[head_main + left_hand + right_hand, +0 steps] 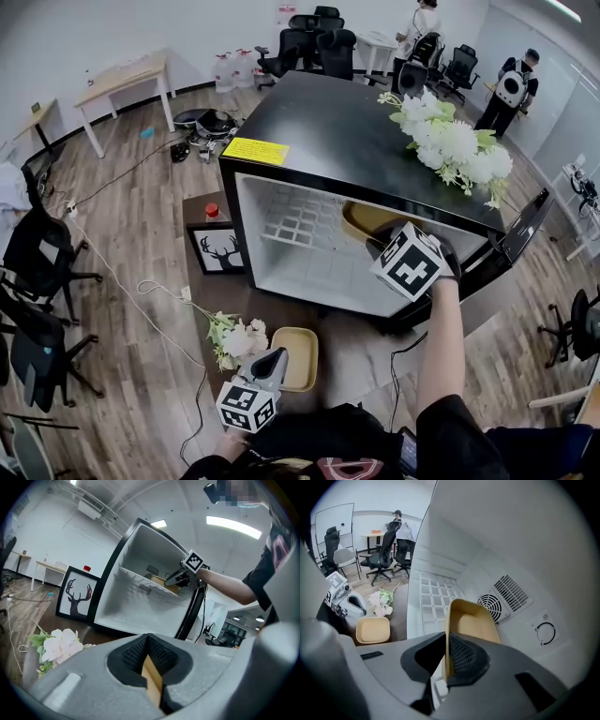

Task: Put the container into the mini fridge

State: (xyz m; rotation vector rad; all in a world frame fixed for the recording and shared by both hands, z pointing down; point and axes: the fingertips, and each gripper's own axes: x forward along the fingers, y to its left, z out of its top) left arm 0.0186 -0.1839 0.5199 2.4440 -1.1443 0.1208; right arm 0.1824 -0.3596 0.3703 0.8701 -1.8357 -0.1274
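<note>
Head view: the right gripper [382, 248] holds a pale yellow plastic container [366, 220] inside the open black mini fridge [328, 131]. The left gripper [275, 361] meets a matching yellow tray [298, 361] on the brown table [281, 314].

Left gripper view: the jaws are clenched on the tray's thin rim [153, 684].

Right gripper view: the jaws clamp the container's rim above a white wire shelf [433, 597].

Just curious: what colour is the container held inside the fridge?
The container is pale yellow, best seen in the right gripper view.
</note>
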